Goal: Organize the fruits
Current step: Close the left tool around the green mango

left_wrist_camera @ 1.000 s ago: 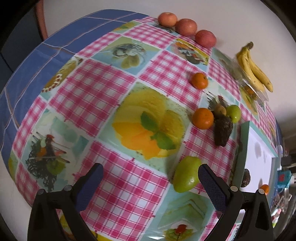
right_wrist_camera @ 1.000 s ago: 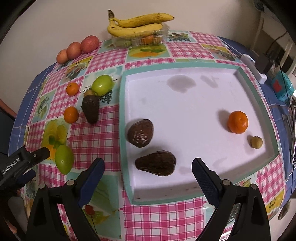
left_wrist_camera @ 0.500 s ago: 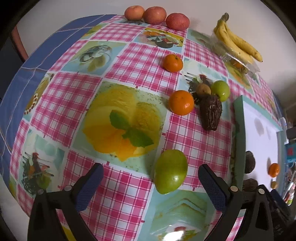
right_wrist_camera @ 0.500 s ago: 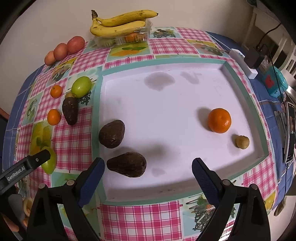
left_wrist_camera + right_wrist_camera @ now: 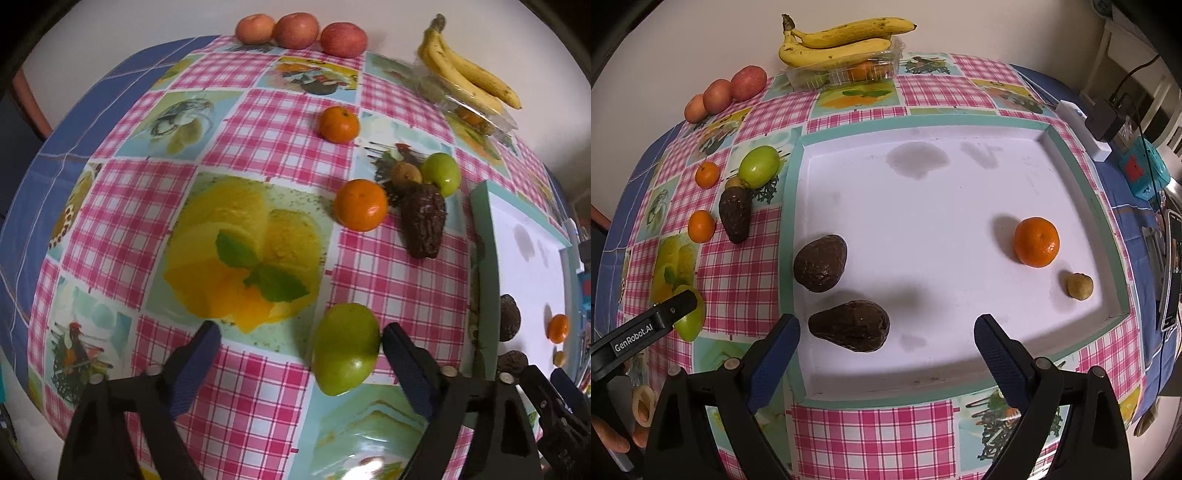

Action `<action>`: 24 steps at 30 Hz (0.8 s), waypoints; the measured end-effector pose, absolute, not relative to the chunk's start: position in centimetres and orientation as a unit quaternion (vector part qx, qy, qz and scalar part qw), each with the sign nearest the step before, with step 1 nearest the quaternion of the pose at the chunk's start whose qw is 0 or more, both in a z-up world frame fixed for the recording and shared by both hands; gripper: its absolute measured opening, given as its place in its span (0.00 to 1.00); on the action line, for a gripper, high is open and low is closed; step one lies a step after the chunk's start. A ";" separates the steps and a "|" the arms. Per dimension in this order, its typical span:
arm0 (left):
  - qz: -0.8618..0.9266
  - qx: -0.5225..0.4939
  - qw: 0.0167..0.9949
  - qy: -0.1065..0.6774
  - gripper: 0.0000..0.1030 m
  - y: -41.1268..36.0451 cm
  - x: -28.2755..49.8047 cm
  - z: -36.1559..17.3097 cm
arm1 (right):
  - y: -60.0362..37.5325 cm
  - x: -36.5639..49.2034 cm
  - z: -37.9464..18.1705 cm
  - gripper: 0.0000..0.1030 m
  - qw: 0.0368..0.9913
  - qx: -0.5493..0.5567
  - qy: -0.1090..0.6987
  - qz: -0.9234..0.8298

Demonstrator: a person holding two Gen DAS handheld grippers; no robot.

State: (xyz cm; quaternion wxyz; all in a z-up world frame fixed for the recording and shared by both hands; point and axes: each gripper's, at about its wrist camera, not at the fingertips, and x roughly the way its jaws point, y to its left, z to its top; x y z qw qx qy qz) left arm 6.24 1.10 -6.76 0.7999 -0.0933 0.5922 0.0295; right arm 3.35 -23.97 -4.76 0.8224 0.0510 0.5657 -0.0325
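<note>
Fruits are being sorted onto the white tray (image 5: 1082,206). Just left of the tray, a green fruit (image 5: 345,349) sits between the left gripper's (image 5: 299,343) wide jaws, framed for pickup; the right gripper (image 5: 886,332), also wide, hovers over the tray's near edge.

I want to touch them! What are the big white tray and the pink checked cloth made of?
The white tray looks like matte foam or light plastic with a teal rim: dull surface with faint grey stains, no shine. The tablecloth looks like wipe-clean vinyl or oilcloth: printed pictures, and a glossy glare spot near the left gripper's fingers. I can't be sure of either.
</note>
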 end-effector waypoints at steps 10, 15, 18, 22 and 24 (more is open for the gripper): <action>-0.012 -0.076 0.797 0.599 0.67 -1.4 7.4 -7.6 | -23.9 3.4 -4.9 0.93 0.822 0.049 0.567 -0.033; -0.010 -0.063 0.795 0.603 0.53 -2.4 7.6 -8.5 | -23.9 3.4 -5.1 0.93 0.820 0.046 0.569 -0.033; -0.012 -0.060 0.796 0.602 0.49 -2.7 7.8 -8.6 | -23.9 3.4 -5.1 0.93 0.820 0.045 0.569 -0.035; -0.015 -0.063 0.796 0.602 0.41 -2.7 8.1 -8.7 | -23.9 3.4 -5.2 0.93 0.820 0.044 0.570 -0.036; -0.014 -0.070 0.796 0.602 0.40 -2.4 7.6 -8.4 | -23.9 3.5 -5.3 0.93 0.819 0.044 0.571 -0.037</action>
